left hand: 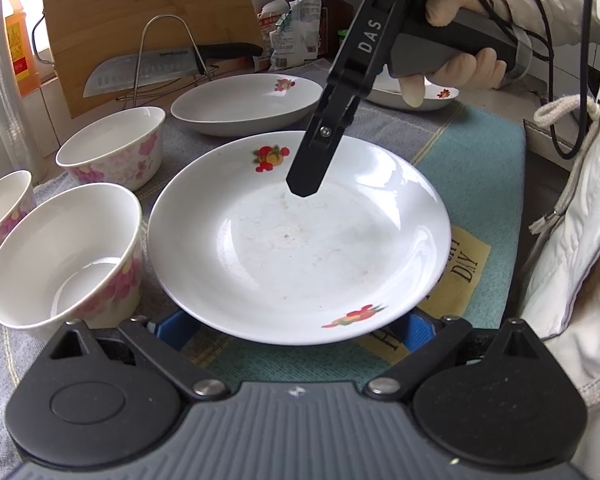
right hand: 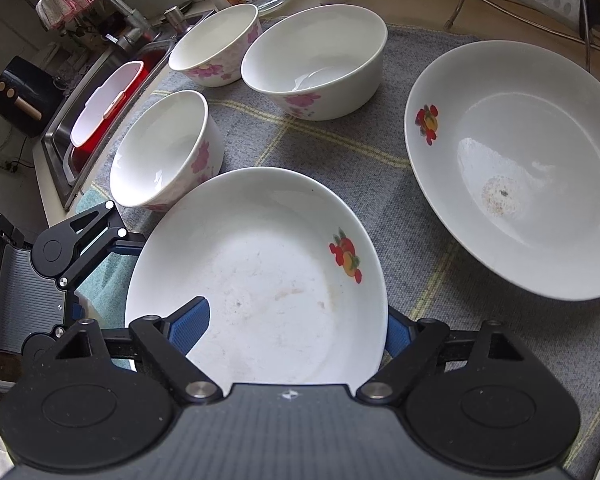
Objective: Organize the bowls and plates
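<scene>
Left wrist view has a white plate (left hand: 300, 240) with little red fruit prints sitting right over the left gripper (left hand: 296, 330), whose blue pads (left hand: 418, 330) poke out under the near rim on both sides. Can't tell if they're actually pinching it, the plate hides the tips. The right gripper (left hand: 304, 192) comes down from the top, held by a gloved hand (left hand: 456, 60), one black finger hanging over the plate's far side.

Right wrist view is clearer: same plate (right hand: 260, 272), tilted, sits between the right gripper's (right hand: 296, 328) blue pads (right hand: 194, 324), one lying on the inside face and the other against the outer rim, so it looks clamped on the plate with the jaws fairly wide.

Everything's on a grey checked cloth (right hand: 340, 148). A second, deeper plate (right hand: 520, 168) rests flat off to the right, well apart. Three floral bowls (right hand: 316, 60) stand upright in a cluster behind, the nearest one (right hand: 164, 148) just beside the held plate's rim. Sink (right hand: 100, 92) is off to the left, with a red-and-white tub in it.
</scene>
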The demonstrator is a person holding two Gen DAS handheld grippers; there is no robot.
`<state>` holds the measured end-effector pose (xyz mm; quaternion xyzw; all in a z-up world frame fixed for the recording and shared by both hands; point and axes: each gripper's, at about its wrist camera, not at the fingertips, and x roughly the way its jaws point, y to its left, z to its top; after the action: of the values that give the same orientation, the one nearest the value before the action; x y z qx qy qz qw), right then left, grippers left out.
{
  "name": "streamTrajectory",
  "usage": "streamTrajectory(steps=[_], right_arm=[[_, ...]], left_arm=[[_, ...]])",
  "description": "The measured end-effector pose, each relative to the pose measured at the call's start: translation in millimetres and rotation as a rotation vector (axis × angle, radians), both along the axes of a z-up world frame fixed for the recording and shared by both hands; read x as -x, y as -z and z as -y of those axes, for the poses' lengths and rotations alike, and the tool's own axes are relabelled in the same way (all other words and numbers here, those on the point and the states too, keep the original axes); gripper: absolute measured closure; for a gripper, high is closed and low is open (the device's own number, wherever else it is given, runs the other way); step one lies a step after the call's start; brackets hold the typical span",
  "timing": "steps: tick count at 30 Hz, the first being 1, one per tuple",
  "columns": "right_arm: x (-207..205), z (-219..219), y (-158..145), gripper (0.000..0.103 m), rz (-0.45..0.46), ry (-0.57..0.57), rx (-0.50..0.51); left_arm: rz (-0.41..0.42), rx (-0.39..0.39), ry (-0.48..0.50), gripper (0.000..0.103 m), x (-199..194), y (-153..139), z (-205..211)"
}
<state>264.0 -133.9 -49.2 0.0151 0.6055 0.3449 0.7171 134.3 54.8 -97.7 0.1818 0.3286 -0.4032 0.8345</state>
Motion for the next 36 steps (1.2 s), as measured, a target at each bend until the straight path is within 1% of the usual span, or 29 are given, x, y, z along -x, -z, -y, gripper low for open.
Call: streamTrajectory(steps=[9,20,36], right_arm=[[2.0,-2.2,-0.2,0.012,-0.002,0.004,0.019],[5.2,1.3,-5.8,0.012,0.019,0.008,0.024],[12.1,21.8,-17.7,0.012,0.055,0.030,0.020]], left_arm=[[0.000,-0.008,0.008,0.004,0.3,-1.3,1.1],[-0.006,0.004,0.020,0.004,-2.5,-8.4,2.1],[-0.018,0.010,0.053,0.004,-6.0,-16.1,18.5]])
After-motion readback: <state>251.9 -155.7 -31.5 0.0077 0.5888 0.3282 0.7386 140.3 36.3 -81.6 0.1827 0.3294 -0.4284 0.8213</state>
